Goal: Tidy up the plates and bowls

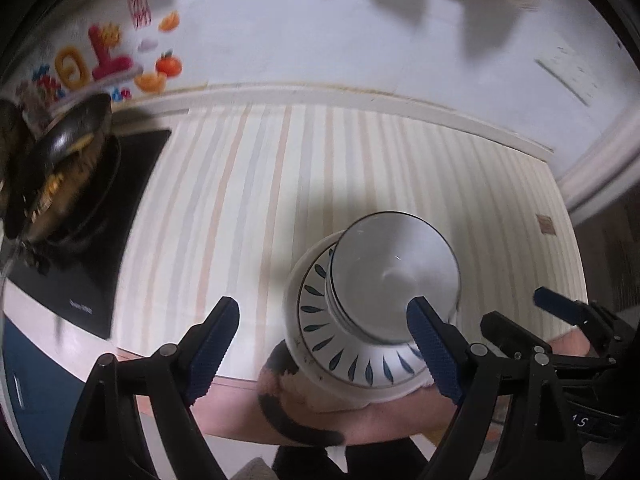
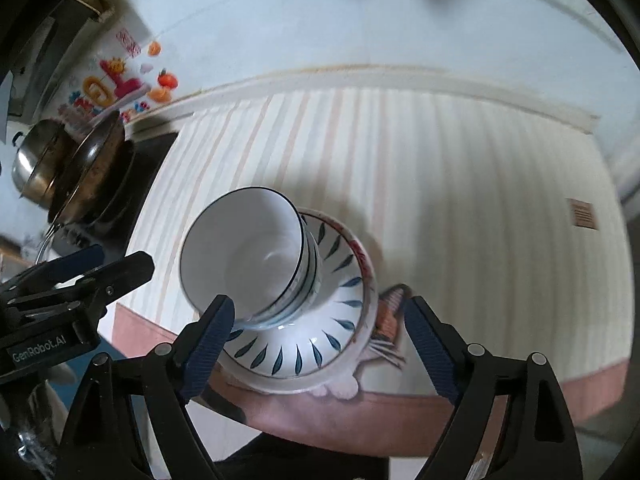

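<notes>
A stack of white bowls (image 1: 394, 272) with thin dark rims stands in a wide plate (image 1: 320, 320) painted with blue leaves, at the near edge of the striped table (image 1: 280, 184). My left gripper (image 1: 320, 308) hovers over the stack, jaws wide, pads off the dishes. In the right wrist view the same bowls (image 2: 248, 256) and plate (image 2: 296, 356) lie below my right gripper (image 2: 318, 304), also open and holding nothing. Each gripper shows at the edge of the other's view: the right one (image 1: 560, 304) and the left one (image 2: 92, 256).
A black cooktop (image 1: 132, 184) at the left carries a dark pan (image 2: 96, 160) and a steel pot (image 2: 32, 164). Colourful stickers (image 1: 108, 56) mark the wall behind. A patterned piece (image 2: 390, 316) shows under the plate. The table's pink edge (image 2: 560, 392) runs close below.
</notes>
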Action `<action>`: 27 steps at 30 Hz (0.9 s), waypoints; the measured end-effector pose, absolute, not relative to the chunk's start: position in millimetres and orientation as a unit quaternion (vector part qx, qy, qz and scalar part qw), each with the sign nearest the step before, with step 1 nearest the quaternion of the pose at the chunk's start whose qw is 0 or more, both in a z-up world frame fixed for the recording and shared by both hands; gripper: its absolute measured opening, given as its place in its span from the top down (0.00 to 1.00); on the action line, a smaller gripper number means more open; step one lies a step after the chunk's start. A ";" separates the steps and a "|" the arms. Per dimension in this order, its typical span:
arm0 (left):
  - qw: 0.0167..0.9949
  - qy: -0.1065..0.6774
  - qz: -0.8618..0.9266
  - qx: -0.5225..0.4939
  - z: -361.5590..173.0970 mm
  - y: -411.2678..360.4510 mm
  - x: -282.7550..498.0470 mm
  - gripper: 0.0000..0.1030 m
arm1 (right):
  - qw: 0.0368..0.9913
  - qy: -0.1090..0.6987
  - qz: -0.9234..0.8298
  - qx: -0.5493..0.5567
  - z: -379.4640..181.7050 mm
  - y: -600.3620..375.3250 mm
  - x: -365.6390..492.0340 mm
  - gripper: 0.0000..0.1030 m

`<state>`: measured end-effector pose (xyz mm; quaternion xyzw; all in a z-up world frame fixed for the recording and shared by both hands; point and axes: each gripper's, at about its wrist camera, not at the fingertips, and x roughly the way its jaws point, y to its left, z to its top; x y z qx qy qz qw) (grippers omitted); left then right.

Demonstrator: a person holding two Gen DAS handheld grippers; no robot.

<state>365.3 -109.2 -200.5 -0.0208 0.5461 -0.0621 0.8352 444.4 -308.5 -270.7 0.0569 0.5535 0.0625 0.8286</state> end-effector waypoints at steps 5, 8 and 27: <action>0.856 0.510 -0.078 0.018 -168.0 -105.1 327.3 0.17 | 0.856 0.512 0.020 0.063 -225.2 -300.1 390.2 0.11; 0.866 0.493 -0.081 0.019 -148.3 -98.4 303.8 0.17 | 0.866 0.495 0.010 0.071 -199.9 -294.1 357.7 0.10; 0.912 0.405 -0.058 0.011 -61.3 -77.5 114.9 0.17 | 0.919 0.389 0.020 0.058 -91.3 -262.5 141.5 0.09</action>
